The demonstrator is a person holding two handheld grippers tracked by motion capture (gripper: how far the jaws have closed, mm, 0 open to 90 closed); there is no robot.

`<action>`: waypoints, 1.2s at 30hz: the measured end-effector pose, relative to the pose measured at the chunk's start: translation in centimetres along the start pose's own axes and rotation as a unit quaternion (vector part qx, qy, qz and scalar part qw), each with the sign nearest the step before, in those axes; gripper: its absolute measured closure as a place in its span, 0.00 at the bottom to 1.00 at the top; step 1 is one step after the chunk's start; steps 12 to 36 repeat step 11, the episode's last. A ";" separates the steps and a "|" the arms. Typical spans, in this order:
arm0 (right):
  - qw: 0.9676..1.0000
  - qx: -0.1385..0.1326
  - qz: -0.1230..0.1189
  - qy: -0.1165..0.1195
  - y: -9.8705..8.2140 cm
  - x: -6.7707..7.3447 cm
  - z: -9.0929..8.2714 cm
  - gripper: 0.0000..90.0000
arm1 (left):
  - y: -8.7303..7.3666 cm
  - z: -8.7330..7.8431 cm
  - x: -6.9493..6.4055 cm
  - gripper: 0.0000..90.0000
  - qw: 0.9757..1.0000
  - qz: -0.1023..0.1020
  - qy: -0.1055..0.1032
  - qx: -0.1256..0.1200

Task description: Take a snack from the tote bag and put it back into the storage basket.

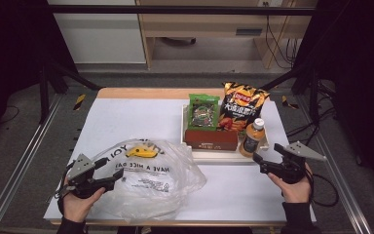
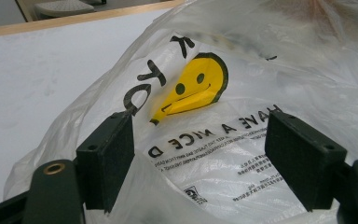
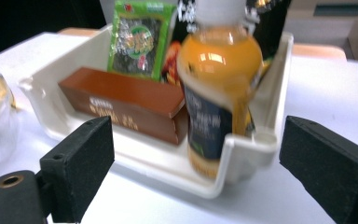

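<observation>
Where the white tray stands toward the far right of the table, an orange juice bottle with a white cap and dark label stands upright in the tray's near right corner. It is the thing nearest the right gripper, which hovers just off that corner with its jaws spread wide and nothing between them; in the right gripper view the bottle and the tray's corner lie ahead between the two black pads, untouched. Just left of the bottle inside the tray, a brown box lies along the near wall. Behind the box a green snack packet leans upright, and behind the bottle a black and orange crisp bag stands against the tray's far side, rising above its rim.

Left of the tray and well apart from it, a clear plastic bag with a yellow smiley face and black lettering lies crumpled on the near left part of the table. The left gripper sits at the bag's left edge, held in the person's left hand. In the left gripper view its jaws stand apart, with loose folds of the bag bulging up between them; the pads do not press the plastic together. The person's right hand holds the right gripper near the table's right edge.
</observation>
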State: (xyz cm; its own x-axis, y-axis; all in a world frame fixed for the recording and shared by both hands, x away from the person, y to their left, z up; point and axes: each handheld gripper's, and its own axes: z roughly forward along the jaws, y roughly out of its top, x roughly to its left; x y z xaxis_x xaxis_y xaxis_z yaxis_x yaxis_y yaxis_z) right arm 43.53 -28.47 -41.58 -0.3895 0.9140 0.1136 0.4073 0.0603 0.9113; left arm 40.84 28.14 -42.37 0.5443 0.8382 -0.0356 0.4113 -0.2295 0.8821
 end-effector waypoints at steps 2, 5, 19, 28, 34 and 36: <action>1.000 0.005 -0.001 -0.007 -0.4 0.0 -0.3 0.11 | 0.0 0.1 0.0 0.26 1.000 -0.001 0.000 0.001; 1.000 0.002 0.006 -0.011 -1.4 0.0 -1.0 0.11 | -0.1 0.1 0.0 0.26 1.000 -0.001 -0.001 0.001; 0.999 0.019 0.013 -0.026 -2.7 -0.3 -1.5 0.11 | -0.3 0.3 0.1 0.26 1.000 0.001 0.003 0.005; 0.999 0.019 0.013 -0.026 -2.7 -0.3 -1.5 0.11 | -0.3 0.3 0.1 0.26 1.000 0.001 0.003 0.005; 0.999 0.019 0.013 -0.026 -2.7 -0.3 -1.5 0.11 | -0.3 0.3 0.1 0.26 1.000 0.001 0.003 0.005; 0.999 0.019 0.013 -0.026 -2.7 -0.3 -1.5 0.11 | -0.3 0.3 0.1 0.26 1.000 0.001 0.003 0.005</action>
